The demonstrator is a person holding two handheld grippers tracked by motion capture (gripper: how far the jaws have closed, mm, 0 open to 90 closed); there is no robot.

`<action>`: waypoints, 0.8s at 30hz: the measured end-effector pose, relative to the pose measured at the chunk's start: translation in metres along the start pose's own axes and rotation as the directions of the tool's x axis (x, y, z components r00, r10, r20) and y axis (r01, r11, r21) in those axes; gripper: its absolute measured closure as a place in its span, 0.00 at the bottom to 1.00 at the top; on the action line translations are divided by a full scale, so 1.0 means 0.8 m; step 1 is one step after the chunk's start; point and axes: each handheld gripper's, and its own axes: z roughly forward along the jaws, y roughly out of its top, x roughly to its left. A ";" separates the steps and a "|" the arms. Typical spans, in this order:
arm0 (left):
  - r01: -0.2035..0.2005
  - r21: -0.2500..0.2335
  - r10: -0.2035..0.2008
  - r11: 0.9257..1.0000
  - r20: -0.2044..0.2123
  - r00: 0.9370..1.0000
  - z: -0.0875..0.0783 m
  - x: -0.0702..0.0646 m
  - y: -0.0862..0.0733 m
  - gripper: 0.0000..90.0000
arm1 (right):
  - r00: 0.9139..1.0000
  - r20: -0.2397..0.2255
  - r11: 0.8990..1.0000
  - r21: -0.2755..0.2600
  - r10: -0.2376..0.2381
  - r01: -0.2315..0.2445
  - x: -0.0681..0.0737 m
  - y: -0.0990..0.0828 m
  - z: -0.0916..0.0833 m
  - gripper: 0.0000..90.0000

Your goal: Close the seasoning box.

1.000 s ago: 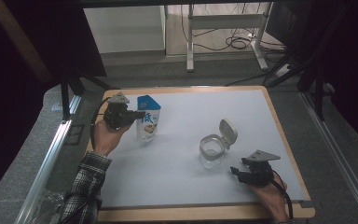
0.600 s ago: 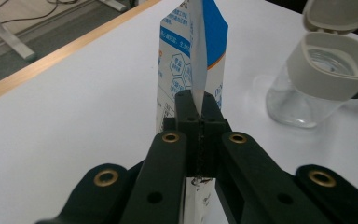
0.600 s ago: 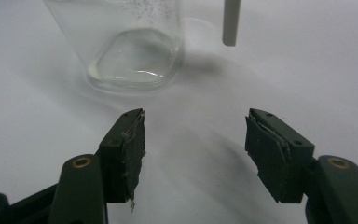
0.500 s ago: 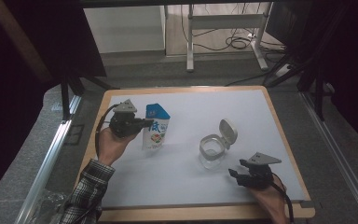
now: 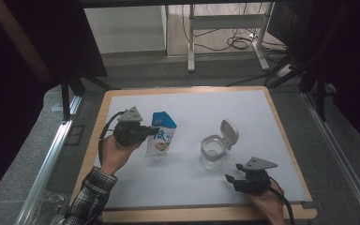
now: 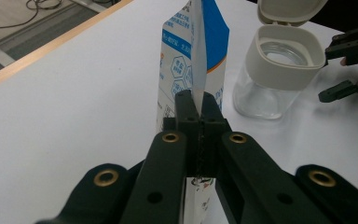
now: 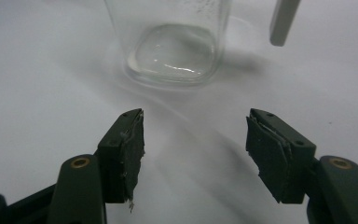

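Observation:
A blue and white pouch [image 5: 161,139] stands upright left of the table's middle, and my left gripper [image 5: 151,131] is shut on its side seam. In the left gripper view the pouch [image 6: 200,60] rises just past the closed jaws of that gripper [image 6: 196,109], which pinch its thin edge. A clear glass jar [image 5: 213,151] with a white collar and its flip lid [image 5: 228,132] standing open sits to the right of the pouch. My right gripper [image 5: 230,179] rests near the front edge, open, a short way in front of the jar [image 7: 172,42], nothing between its jaws [image 7: 195,149].
The white table top [image 5: 187,108] has a wooden rim [image 5: 286,136]. Black frame posts and dark screens stand at both sides. Cables and desk legs lie on the floor beyond the far edge.
My left gripper has carried the pouch rightward, closer to the jar. The right gripper has stayed where it was.

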 end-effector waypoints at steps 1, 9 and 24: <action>-0.002 -0.001 0.002 1.000 0.004 1.000 0.000 -0.002 0.000 1.00 | 1.000 0.000 1.000 0.000 0.000 0.000 0.000 0.000 0.000 0.42; -0.023 -0.003 0.023 1.000 0.031 0.999 -0.001 -0.022 0.001 1.00 | 0.999 -0.035 1.000 -0.011 -0.017 0.016 0.013 0.004 0.000 0.42; -0.035 -0.024 0.037 0.999 0.071 0.997 0.002 -0.049 0.004 1.00 | 0.993 -0.097 0.998 -0.017 -0.066 0.064 0.043 0.013 0.012 0.42</action>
